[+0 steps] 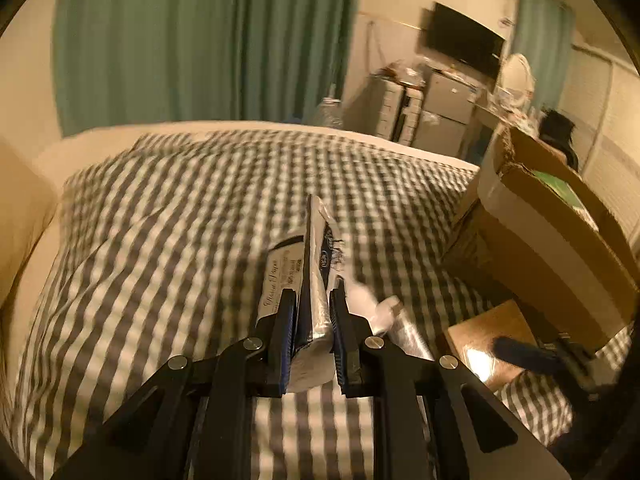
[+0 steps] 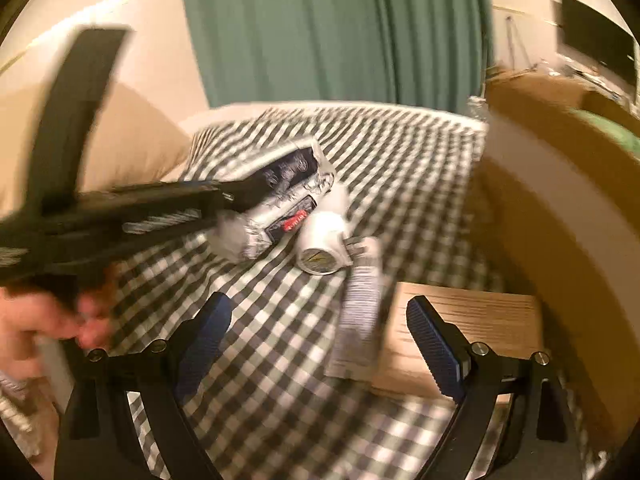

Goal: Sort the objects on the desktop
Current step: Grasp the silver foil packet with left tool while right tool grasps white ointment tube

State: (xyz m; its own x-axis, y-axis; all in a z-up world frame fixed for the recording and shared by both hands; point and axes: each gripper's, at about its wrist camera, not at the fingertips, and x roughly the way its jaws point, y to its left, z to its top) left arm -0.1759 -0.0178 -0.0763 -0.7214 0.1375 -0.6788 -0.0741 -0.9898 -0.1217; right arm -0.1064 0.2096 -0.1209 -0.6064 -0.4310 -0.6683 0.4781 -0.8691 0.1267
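My left gripper (image 1: 313, 294) is shut on a silver and white tissue pack (image 1: 316, 236) with dark blue print, held on edge above the checked bed cover (image 1: 160, 220). The right wrist view shows the same pack (image 2: 288, 184) in that gripper (image 2: 248, 192), a hand (image 2: 40, 328) on its handle. A white cylinder (image 2: 322, 240) lies on the cover just right of the pack, beside a flat silvery packet (image 2: 358, 312). My right gripper (image 2: 318, 304) stands open low over the cover, the packet's near end between its fingers, untouched.
A large open cardboard box (image 1: 540, 232) stands at the right on the bed, also seen as the box (image 2: 540, 200). A flat brown board (image 2: 472, 320) lies in front of it. Green curtains (image 1: 180, 40), a wall screen (image 1: 464, 40) and cluttered furniture fill the background.
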